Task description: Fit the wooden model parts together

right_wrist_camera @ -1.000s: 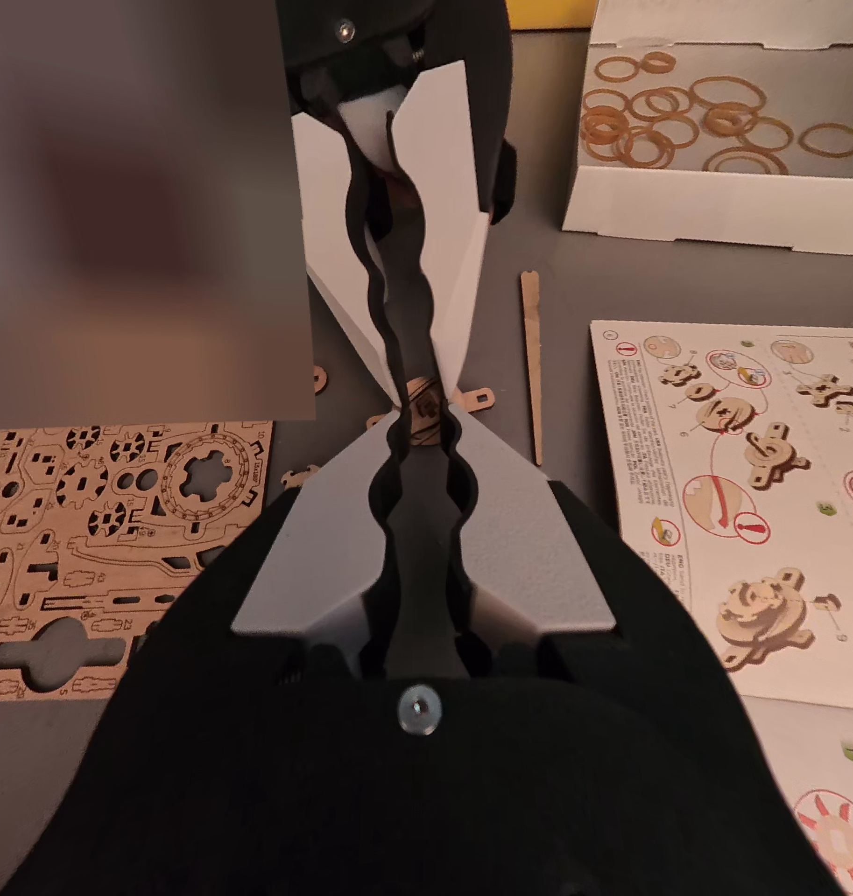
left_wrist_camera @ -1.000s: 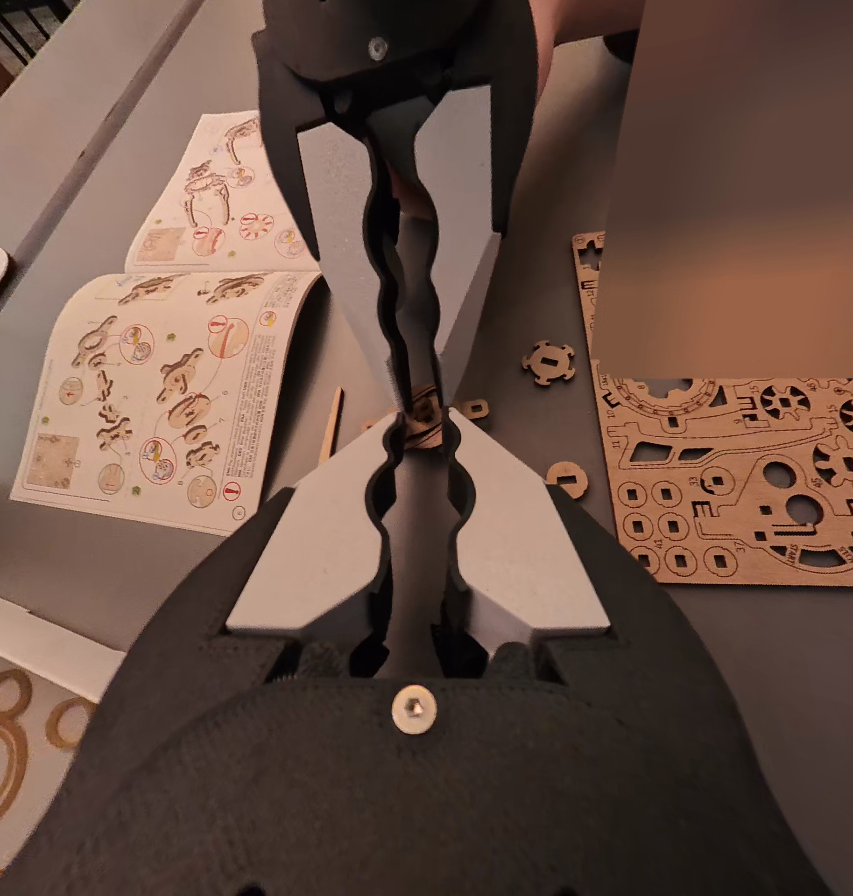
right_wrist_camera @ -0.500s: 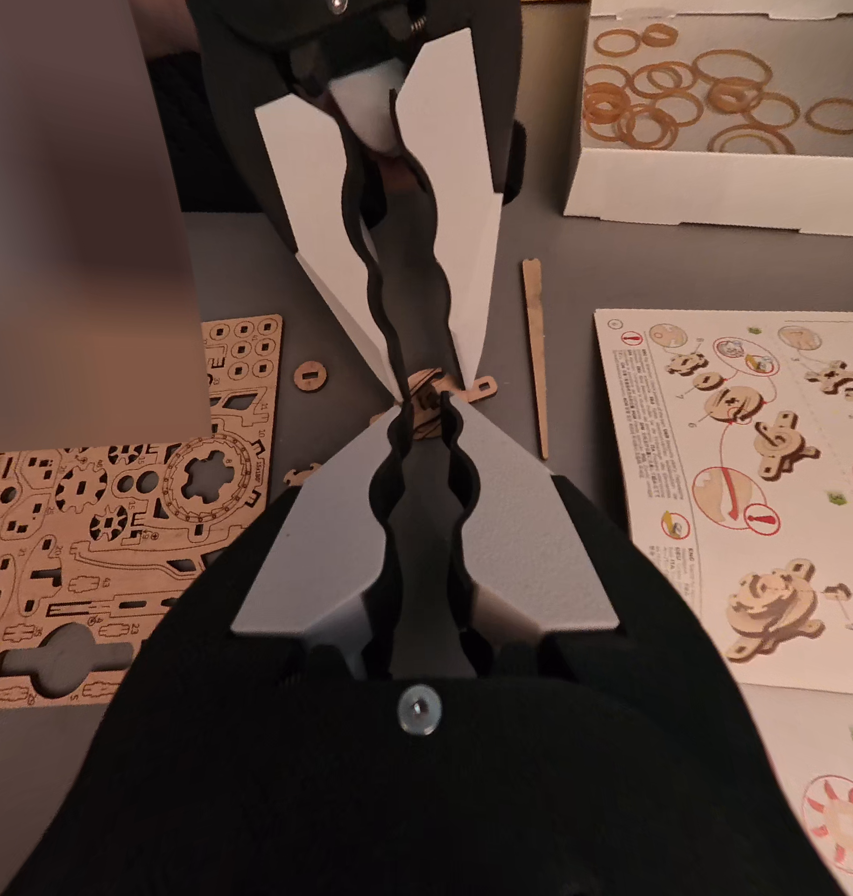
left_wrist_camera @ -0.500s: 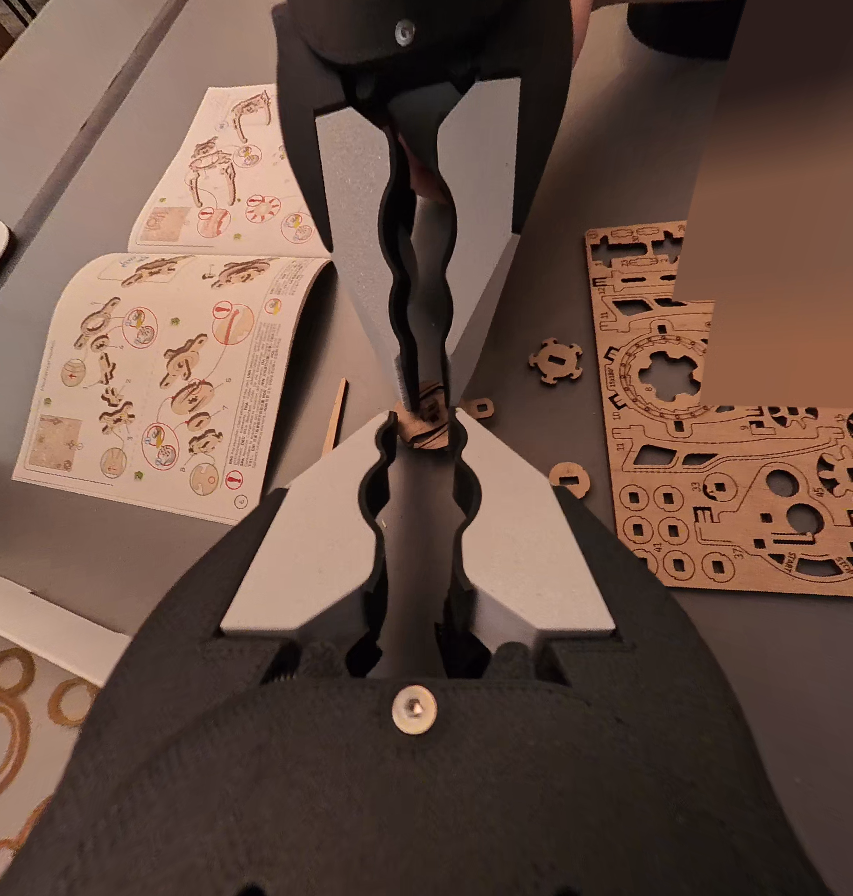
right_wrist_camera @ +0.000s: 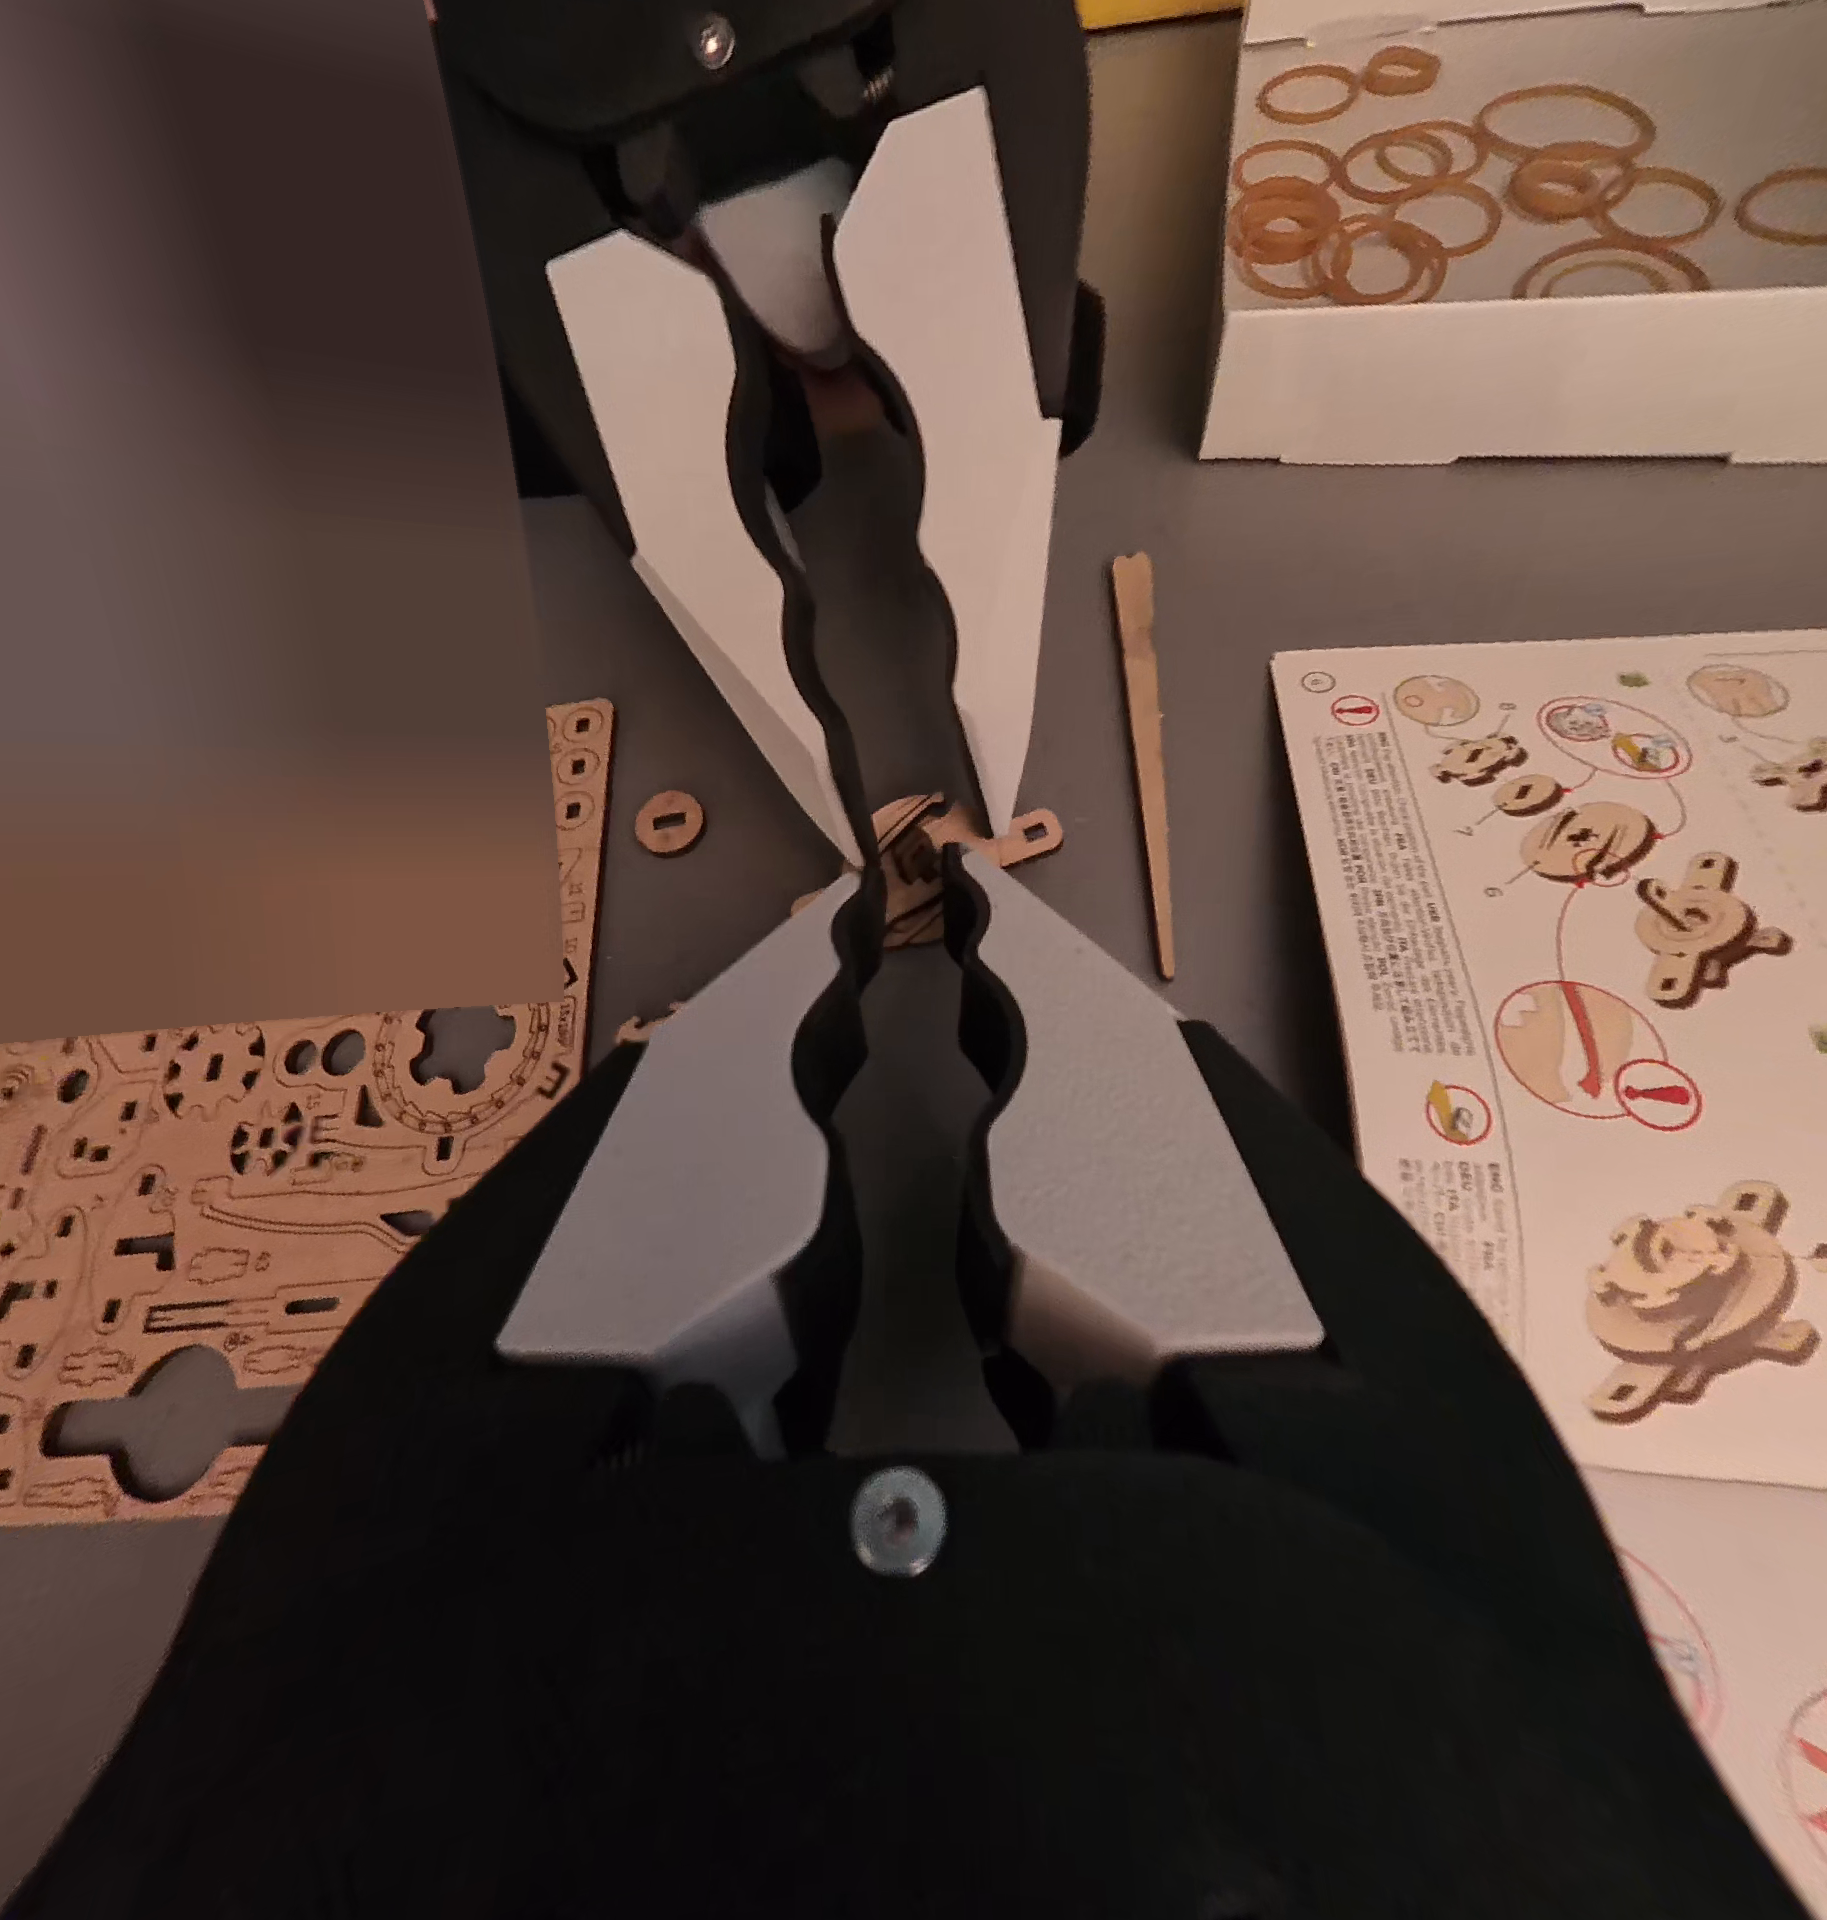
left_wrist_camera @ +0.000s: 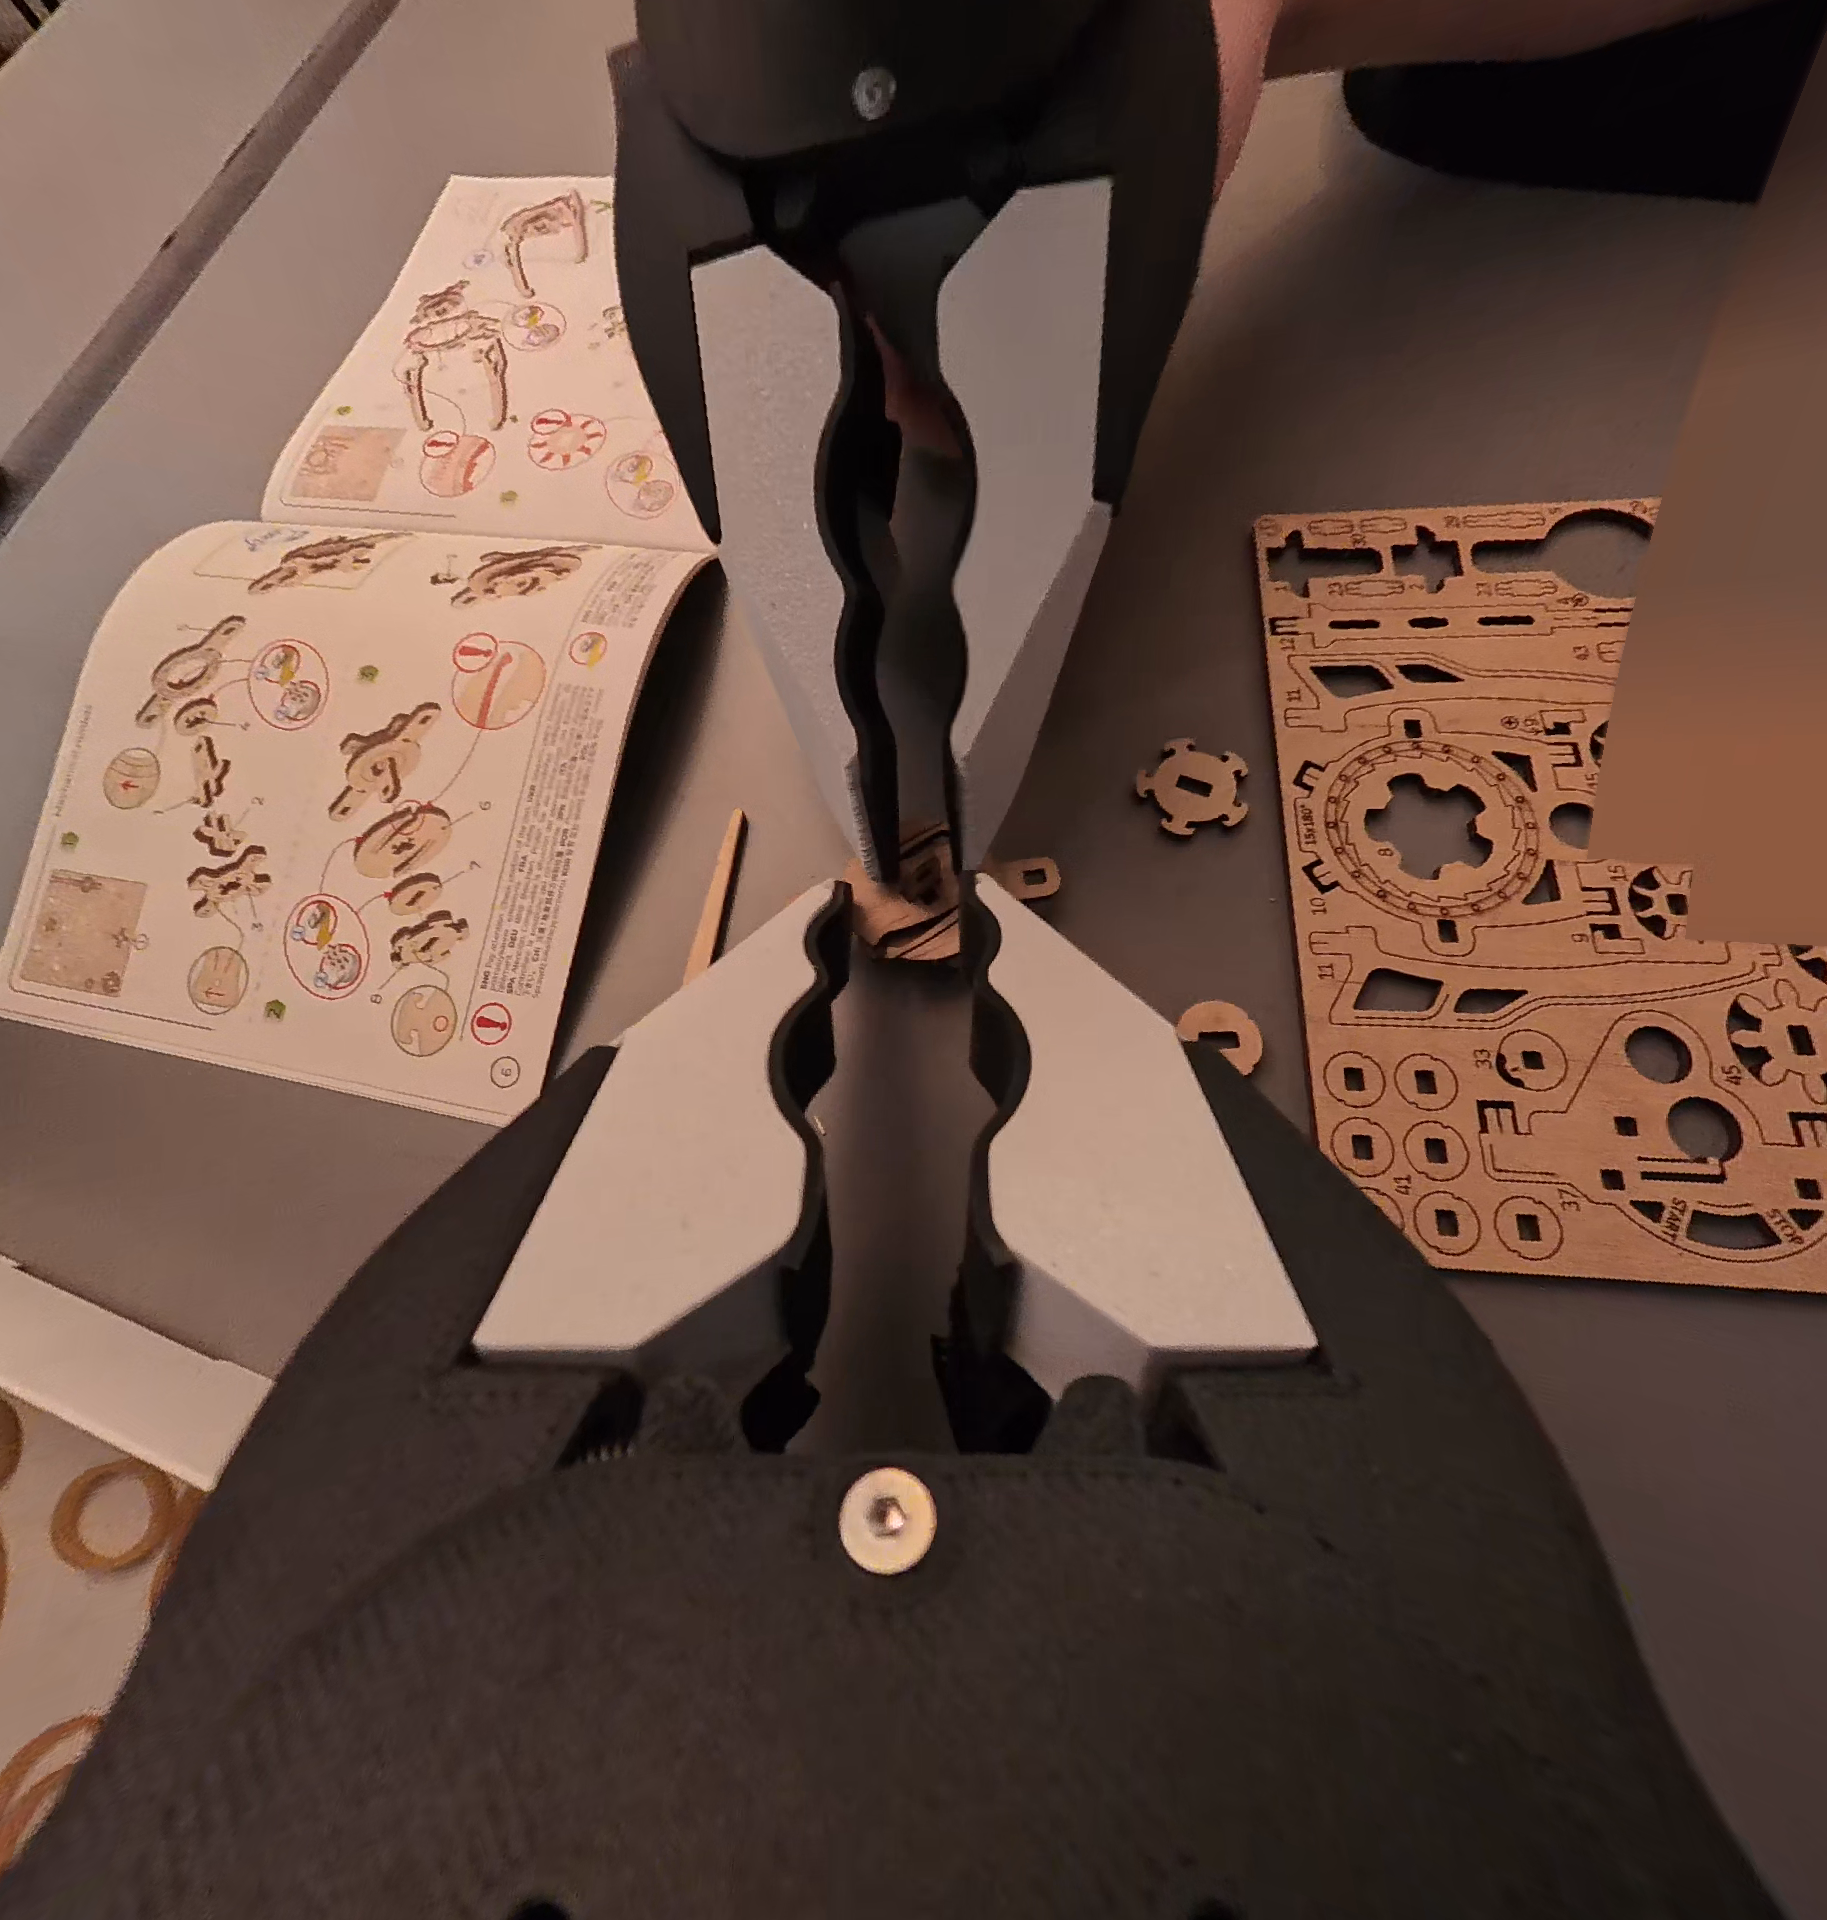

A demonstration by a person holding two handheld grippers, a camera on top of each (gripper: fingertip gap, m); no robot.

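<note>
Both views are dim and warm-toned, with an orange-brown cast over the grey table [left_wrist_camera: 213, 1195]. The wide-angle lens bends straight edges near the borders. The black gripper body in the near foreground loses detail in shadow. The plywood sheet [left_wrist_camera: 1511, 1091] stays sharp; the right wrist view is slightly softer at its left edge.

wooden assembly [left_wrist_camera: 904, 904] mostly hidden between tongs, parts sheet [left_wrist_camera: 1511, 935] partly blurred

Our two wrist cameras face each other, each looking down along its own claw, close above the worktop [left_wrist_camera: 1408, 1558]. Both share the wooden assembly [left_wrist_camera: 914, 914] [right_wrist_camera: 914, 883] at centre and the opposite claw.
</note>
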